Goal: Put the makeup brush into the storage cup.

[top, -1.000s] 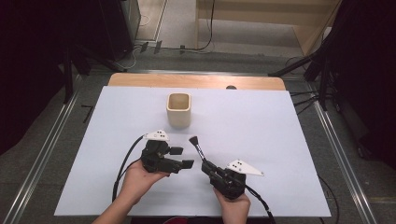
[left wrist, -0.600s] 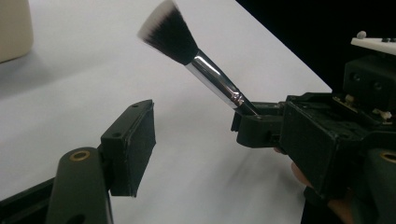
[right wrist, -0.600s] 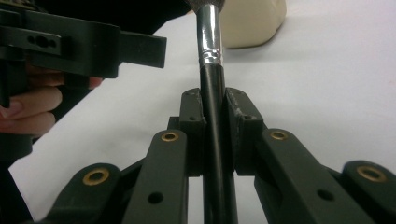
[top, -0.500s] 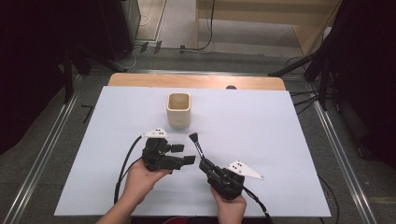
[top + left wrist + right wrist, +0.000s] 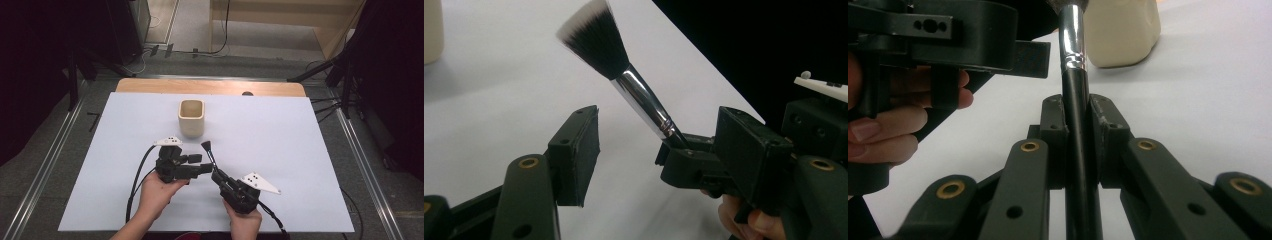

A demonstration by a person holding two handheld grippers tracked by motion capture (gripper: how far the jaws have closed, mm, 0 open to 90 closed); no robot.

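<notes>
While clamped upright — brush (image 5: 596, 42): black bristles, white tips, chrome ferrule.

The makeup brush (image 5: 636, 92) — black handle, shiny silver ferrule, flared black bristles tipped white — is clamped by its handle in the right hand-held gripper (image 5: 1076, 125), tilting up off the white table (image 5: 280, 140), bristles towards the beige cup (image 5: 191, 118).
</notes>
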